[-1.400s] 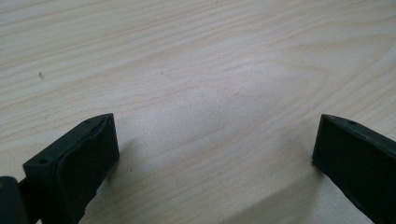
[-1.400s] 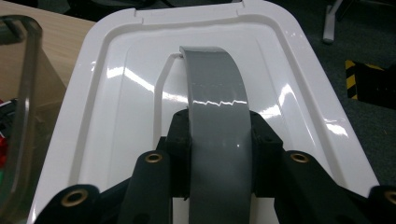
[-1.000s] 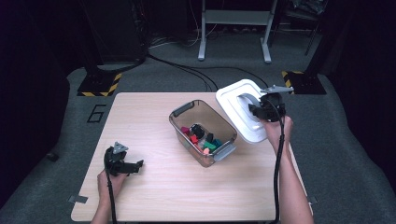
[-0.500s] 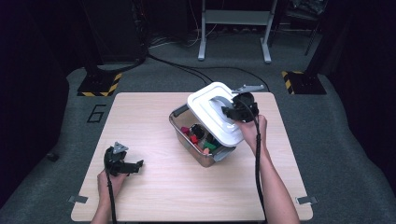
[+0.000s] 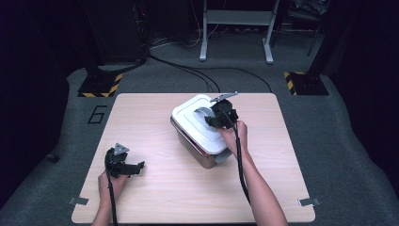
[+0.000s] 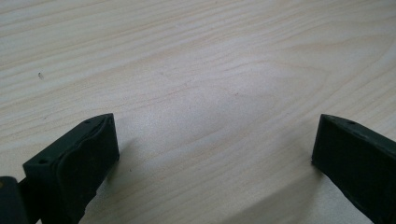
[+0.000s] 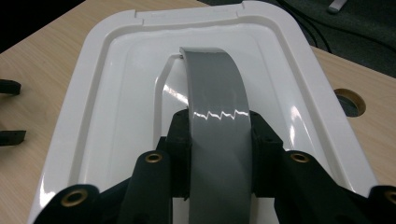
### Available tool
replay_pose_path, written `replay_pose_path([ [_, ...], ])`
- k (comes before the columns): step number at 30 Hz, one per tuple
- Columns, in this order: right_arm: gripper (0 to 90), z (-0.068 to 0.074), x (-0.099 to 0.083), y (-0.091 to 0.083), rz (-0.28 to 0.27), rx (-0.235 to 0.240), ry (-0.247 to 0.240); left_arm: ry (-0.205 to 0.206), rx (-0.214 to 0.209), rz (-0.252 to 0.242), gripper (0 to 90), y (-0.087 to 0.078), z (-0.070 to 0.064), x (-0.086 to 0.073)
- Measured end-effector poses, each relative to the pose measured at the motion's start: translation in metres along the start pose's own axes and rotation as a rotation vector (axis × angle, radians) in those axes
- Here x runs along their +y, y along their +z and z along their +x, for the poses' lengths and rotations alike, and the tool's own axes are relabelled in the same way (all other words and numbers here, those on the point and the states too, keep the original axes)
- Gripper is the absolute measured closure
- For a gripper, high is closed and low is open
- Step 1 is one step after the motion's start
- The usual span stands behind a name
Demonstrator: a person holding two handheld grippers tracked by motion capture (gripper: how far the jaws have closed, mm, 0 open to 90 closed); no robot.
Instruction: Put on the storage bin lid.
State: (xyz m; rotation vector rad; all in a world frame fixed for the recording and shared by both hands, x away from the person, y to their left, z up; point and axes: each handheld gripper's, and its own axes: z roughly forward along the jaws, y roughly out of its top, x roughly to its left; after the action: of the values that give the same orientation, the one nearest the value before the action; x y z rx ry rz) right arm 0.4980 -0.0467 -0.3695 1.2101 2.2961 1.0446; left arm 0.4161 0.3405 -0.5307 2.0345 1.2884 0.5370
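Your right hand-held gripper (image 5: 217, 117) clamps grey handle (image 7: 215, 126) of white lid (image 5: 200, 123), now moved from table's far right edge onto storage box (image 5: 204, 153) mid-table. Left hand-held gripper (image 5: 134, 167) unchanged, gaping, empty, near-left corner.

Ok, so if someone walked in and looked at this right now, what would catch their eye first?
Probably the white lid, bright against the dark room, sitting over the container near the middle of the wooden table. The right gripper has its jaws shut on the lid's grey handle. At the near left, the left gripper rests low over bare wood, jaws wide open.
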Motion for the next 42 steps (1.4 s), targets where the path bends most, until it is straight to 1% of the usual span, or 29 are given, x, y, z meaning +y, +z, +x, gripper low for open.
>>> replay_pose_path([
  [2,66.9,0.002,-0.001,0.002,0.004,-0.003,0.005,0.001,-0.001,0.006,0.4,0.000,0.000,0.000],
  [4,66.9,0.003,-0.001,0.004,0.006,-0.005,-0.001,0.000,-0.002,0.009,0.4,-0.001,0.000,0.000],
  [5,66.9,0.006,-0.003,0.007,0.018,-0.009,0.006,0.000,-0.002,0.008,0.4,0.000,0.000,0.000],
  [8,66.8,0.009,-0.004,0.010,0.019,-0.010,-0.001,0.002,-0.002,0.009,0.4,0.000,0.000,0.000],
  [10,66.8,0.010,-0.005,0.011,0.020,-0.009,0.011,0.001,-0.002,0.009,0.4,0.000,0.000,0.000],
  [14,66.7,0.011,-0.007,0.012,0.022,-0.002,0.001,0.001,-0.003,0.009,0.4,0.000,0.000,0.000],
  [21,66.5,0.013,-0.011,0.013,0.024,0.001,0.007,0.004,-0.002,0.008,0.4,0.000,0.000,0.000],
  [23,66.2,0.013,-0.012,0.013,0.020,0.004,0.000,-0.001,-0.002,0.004,0.4,0.000,0.000,0.000],
  [25,65.1,0.012,-0.012,0.012,0.021,0.008,0.007,0.001,-0.002,0.006,0.4,0.000,0.000,0.000],
  [26,63.0,0.012,-0.012,0.012,0.020,0.009,0.013,0.003,-0.002,0.007,0.4,0.000,0.000,0.000],
  [27,58.4,0.011,-0.011,0.011,0.010,0.013,0.014,0.001,-0.003,0.007,0.4,0.000,0.000,0.000],
  [29,54.1,0.009,-0.011,0.007,-0.006,0.017,0.022,0.003,-0.002,0.007,0.4,0.000,0.000,0.000],
  [30,54.1,0.009,-0.011,0.007,-0.006,0.017,0.022,0.003,-0.002,0.007,0.4,0.000,0.000,0.000],
  [31,47.5,0.005,-0.010,0.002,-0.020,0.018,0.016,0.003,-0.001,0.001,0.4,0.000,0.000,0.000],
  [32,44.2,0.004,-0.010,0.000,-0.021,0.020,0.012,0.002,-0.002,0.007,0.4,0.000,0.000,0.000],
  [33,38.9,0.002,-0.010,-0.002,-0.034,0.014,0.018,0.002,-0.002,0.006,0.4,0.000,0.000,0.000],
  [34,37.9,0.000,-0.011,-0.005,-0.033,0.016,0.025,0.002,-0.003,0.008,0.4,0.000,0.000,0.000],
  [36,28.8,-0.006,-0.012,-0.010,-0.050,0.012,0.015,0.002,-0.002,0.006,0.4,0.000,0.000,0.000],
  [37,25.2,-0.009,-0.013,-0.014,-0.051,0.012,0.025,0.003,-0.001,0.005,0.4,0.000,0.000,0.000],
  [38,22.8,-0.011,-0.013,-0.015,-0.057,0.016,0.022,0.001,-0.002,0.007,0.4,0.000,0.000,0.000],
  [39,21.0,-0.012,-0.014,-0.018,-0.060,0.012,0.027,0.004,-0.002,0.008,0.4,0.000,0.000,0.000],
  [40,19.5,-0.013,-0.015,-0.020,-0.066,-0.006,0.028,0.004,-0.002,0.008,0.4,0.000,0.000,0.000],
  [41,17.0,-0.017,-0.017,-0.023,-0.071,-0.022,0.014,0.000,-0.003,0.008,0.4,0.000,0.000,0.000],
  [42,15.5,-0.020,-0.018,-0.026,-0.076,-0.018,0.022,-0.001,-0.003,0.008,0.4,0.000,0.000,0.000],
])
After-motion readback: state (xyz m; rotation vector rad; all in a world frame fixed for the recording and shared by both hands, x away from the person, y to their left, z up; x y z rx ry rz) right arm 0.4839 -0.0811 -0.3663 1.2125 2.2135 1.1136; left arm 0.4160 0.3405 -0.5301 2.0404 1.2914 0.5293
